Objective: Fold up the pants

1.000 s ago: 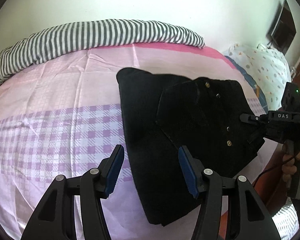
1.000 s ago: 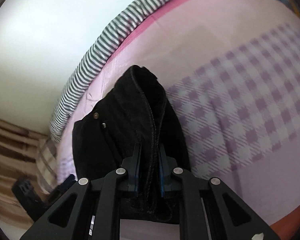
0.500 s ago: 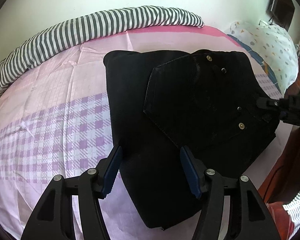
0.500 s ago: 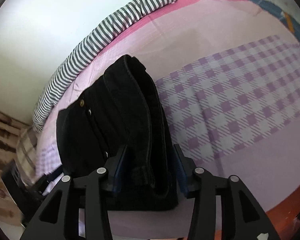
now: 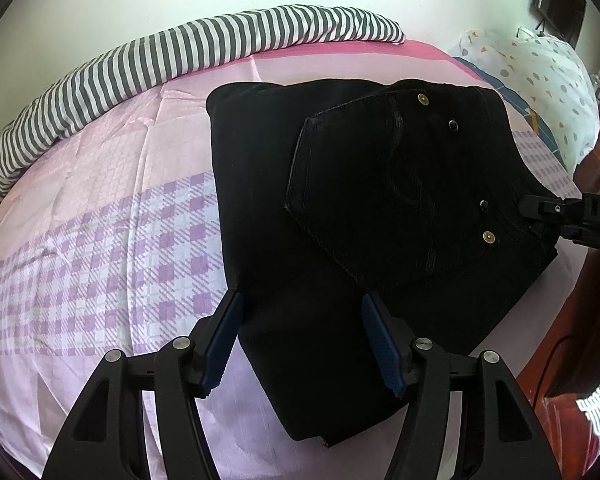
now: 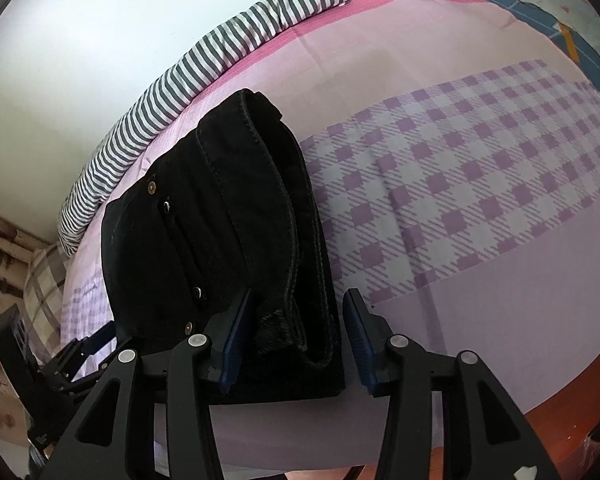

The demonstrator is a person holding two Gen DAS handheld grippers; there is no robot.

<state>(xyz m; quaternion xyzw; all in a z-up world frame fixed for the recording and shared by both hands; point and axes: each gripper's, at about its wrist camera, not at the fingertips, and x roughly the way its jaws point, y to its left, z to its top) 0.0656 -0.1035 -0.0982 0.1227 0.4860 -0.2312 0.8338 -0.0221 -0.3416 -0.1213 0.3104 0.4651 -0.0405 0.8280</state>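
Note:
Black pants (image 5: pixel 340 220) lie folded into a compact stack on the pink and purple checked bedsheet (image 5: pixel 100 240), pocket and rivets facing up. My left gripper (image 5: pixel 300 300) hovers open over the stack's near end, its blue pads apart and touching nothing. In the right wrist view the pants (image 6: pixel 228 208) show their thick waistband edge. My right gripper (image 6: pixel 298 296) stands open astride that waistband, with a gap on each side. The right gripper (image 5: pixel 534 216) also shows at the stack's right edge, and the left gripper (image 6: pixel 80 352) at the lower left.
A grey and white striped blanket (image 5: pixel 180 56) runs along the bed's far side by the wall. A white patterned pillow (image 5: pixel 540 80) lies at the far right. The bed's red-brown edge (image 6: pixel 560 400) is close behind the right gripper.
The right gripper's jaws parted and let go of the waistband, and the pants settled flat. The left gripper came lower and closer over the stack.

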